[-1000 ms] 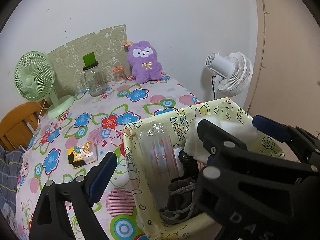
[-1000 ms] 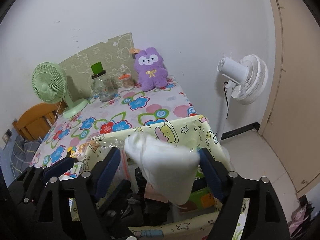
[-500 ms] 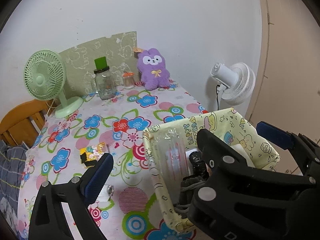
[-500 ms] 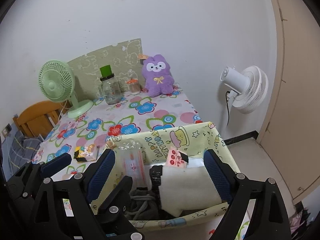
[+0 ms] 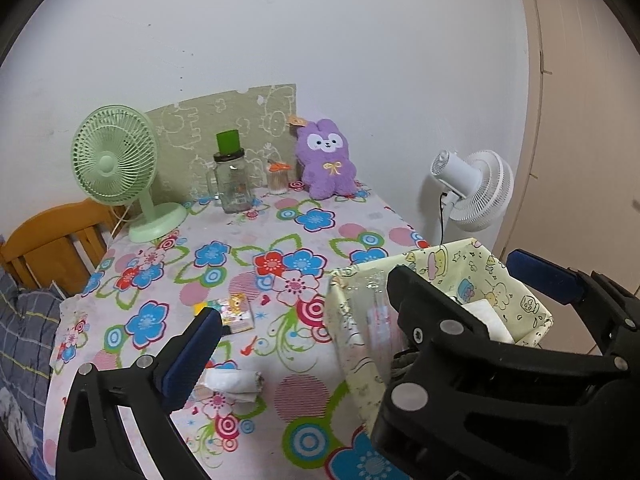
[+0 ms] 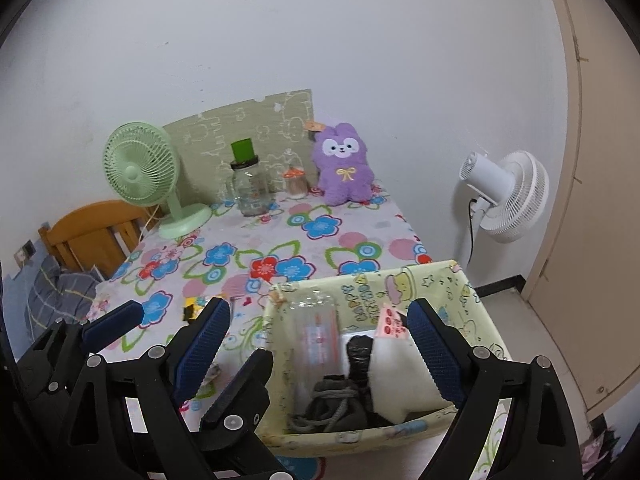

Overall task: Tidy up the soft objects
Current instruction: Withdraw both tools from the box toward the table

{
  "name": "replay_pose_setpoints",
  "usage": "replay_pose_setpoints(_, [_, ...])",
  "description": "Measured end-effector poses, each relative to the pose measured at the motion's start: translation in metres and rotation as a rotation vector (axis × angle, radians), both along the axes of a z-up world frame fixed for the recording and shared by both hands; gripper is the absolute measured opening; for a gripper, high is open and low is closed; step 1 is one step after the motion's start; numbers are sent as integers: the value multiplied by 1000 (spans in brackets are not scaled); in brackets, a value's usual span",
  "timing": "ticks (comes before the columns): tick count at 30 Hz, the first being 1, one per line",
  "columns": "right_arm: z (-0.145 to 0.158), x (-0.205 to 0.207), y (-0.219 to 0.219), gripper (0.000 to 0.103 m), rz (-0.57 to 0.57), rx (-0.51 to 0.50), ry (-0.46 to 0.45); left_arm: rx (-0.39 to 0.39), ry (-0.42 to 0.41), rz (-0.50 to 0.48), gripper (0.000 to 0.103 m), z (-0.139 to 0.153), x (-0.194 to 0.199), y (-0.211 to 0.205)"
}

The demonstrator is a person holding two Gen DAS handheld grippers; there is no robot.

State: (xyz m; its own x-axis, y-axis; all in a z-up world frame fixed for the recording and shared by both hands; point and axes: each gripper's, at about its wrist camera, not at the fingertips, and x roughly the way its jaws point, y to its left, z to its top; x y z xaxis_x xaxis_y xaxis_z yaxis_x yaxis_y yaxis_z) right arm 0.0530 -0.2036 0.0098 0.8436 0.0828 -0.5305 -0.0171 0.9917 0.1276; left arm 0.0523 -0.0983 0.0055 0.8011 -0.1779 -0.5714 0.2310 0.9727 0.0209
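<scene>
A pale yellow cartoon-print fabric basket (image 6: 434,282) sits at the table's near right corner; it also shows in the left wrist view (image 5: 448,264). Inside lie a white soft cloth (image 6: 400,380), a grey drawstring pouch (image 6: 336,404), a black item and a clear plastic pack. My right gripper (image 6: 320,344) is open and empty above the basket. My left gripper (image 5: 360,308) is open and empty, left of the basket. A rolled white cloth (image 5: 234,384) lies on the tablecloth near my left finger. A purple plush bunny (image 5: 326,164) leans at the back wall.
On the floral tablecloth (image 5: 240,248) stand a green desk fan (image 5: 120,172), a glass jar with green lid (image 5: 232,184) and a small toothpick jar (image 5: 278,178). A small colourful packet (image 5: 236,312) lies mid-table. A white floor fan (image 5: 476,188) stands right; a wooden chair (image 5: 52,240) left.
My right gripper has let the white cloth drop into the basket and opened. Both grippers have pulled back and up from the basket.
</scene>
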Motion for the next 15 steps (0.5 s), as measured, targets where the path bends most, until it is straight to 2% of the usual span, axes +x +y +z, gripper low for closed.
replay_pose_setpoints(15, [8, -10, 47, 92, 67, 5, -46, -18, -24, 58, 103, 3, -11, 49])
